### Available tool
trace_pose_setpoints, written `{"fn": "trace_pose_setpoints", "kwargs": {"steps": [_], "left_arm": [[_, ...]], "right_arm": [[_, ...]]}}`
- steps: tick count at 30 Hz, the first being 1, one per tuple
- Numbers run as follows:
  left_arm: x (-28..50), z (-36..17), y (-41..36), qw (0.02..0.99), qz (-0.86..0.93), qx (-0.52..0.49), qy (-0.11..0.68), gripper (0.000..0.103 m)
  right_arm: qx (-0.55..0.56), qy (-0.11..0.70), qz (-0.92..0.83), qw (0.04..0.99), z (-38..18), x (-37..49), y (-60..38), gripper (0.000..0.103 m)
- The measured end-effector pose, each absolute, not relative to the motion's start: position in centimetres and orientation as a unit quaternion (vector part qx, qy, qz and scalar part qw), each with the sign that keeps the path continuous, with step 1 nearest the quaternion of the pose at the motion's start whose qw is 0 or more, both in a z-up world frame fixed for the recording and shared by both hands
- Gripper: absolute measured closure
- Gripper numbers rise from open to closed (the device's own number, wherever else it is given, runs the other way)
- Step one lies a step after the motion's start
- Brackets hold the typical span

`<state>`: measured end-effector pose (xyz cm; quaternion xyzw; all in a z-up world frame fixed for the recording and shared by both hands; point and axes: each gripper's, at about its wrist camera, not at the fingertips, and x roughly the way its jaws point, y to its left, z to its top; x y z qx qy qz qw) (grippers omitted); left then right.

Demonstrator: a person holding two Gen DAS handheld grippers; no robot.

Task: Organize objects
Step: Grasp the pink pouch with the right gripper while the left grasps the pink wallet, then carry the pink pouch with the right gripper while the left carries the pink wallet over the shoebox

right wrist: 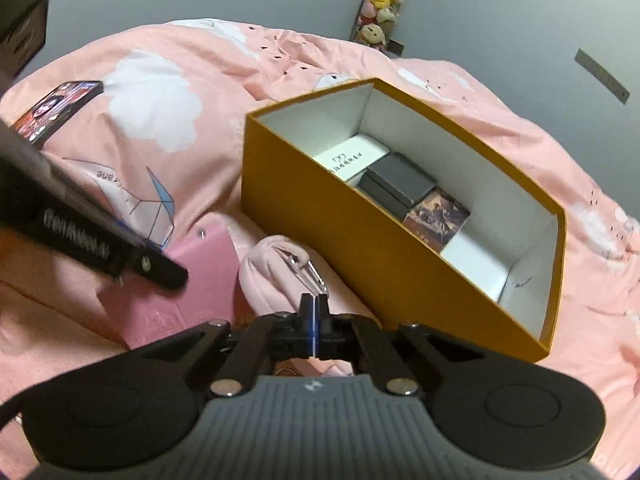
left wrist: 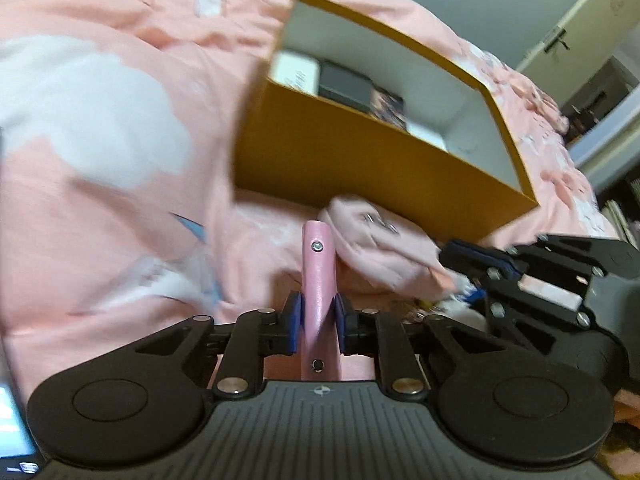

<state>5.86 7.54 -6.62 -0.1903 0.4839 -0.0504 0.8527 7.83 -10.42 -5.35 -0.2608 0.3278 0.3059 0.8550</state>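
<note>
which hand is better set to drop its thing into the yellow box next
Left, probably. The left gripper is shut on the flat pink case, aimed at the yellow box. The right gripper looks shut at the pink pouch, its hold unclear.

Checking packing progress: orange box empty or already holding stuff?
Partly filled. The orange box holds a white box, a grey box and a printed card pack; its near end is bare.

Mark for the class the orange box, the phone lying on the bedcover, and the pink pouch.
orange box (right wrist: 360, 248), right wrist view, on its near outer wall.
phone (right wrist: 56, 110), right wrist view, on its lit screen.
pink pouch (right wrist: 266, 270), right wrist view, on its soft fabric body.
</note>
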Motion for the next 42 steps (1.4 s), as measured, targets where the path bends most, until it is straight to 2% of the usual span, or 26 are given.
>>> {"fn": "trace_pose_setpoints", "kwargs": {"steps": [2, 4, 5, 6, 11, 15, 25, 27, 32, 35, 42], "left_arm": [[6.2, -6.3, 7.7, 0.859, -0.029, -0.179, 0.479, 0.084], [6.5, -6.6, 8.2, 0.855, -0.02, -0.185, 0.485, 0.084], [6.5, -6.6, 8.7, 0.851, -0.021, -0.19, 0.489, 0.084], [6.7, -6.9, 8.8, 0.849, -0.02, -0.192, 0.493, 0.084], [6.9, -7.6, 9.4, 0.837, -0.025, -0.195, 0.51, 0.082], [7.4, -8.2, 9.3, 0.825, -0.029, -0.191, 0.531, 0.074], [6.8, -7.5, 8.7, 0.839, -0.016, -0.167, 0.518, 0.074], [6.7, -7.3, 8.7, 0.841, -0.017, -0.162, 0.515, 0.08], [6.3, -7.1, 8.9, 0.843, -0.024, -0.168, 0.51, 0.082], [6.1, -6.6, 8.8, 0.846, -0.034, -0.169, 0.504, 0.083], [5.5, -4.1, 8.1, 0.862, -0.058, -0.171, 0.473, 0.084]], "right_arm": [[-0.279, 0.326, 0.314, 0.847, -5.7, 7.1, -9.7, 0.096], [-0.303, 0.325, 0.321, 0.836, -6.4, 6.8, -8.8, 0.084], [-0.318, 0.325, 0.322, 0.83, -6.8, 6.5, -8.3, 0.068], [-0.333, 0.324, 0.324, 0.824, -7.3, 6.5, -8.0, 0.06], [-0.411, 0.312, 0.343, 0.785, -9.2, 4.9, -6.5, 0.055], [-0.466, 0.298, 0.358, 0.752, -10.5, 4.3, -5.6, 0.043], [-0.545, 0.286, 0.317, 0.722, -14.3, 5.9, -4.7, 0.044], [-0.55, 0.275, 0.306, 0.727, -14.5, 5.9, -4.8, 0.059], [-0.522, 0.264, 0.297, 0.755, -12.7, 6.1, -5.6, 0.068], [-0.473, 0.269, 0.302, 0.783, -10.3, 6.6, -6.6, 0.07], [-0.246, 0.329, 0.344, 0.844, -3.7, 9.4, -10.3, 0.072]]}}
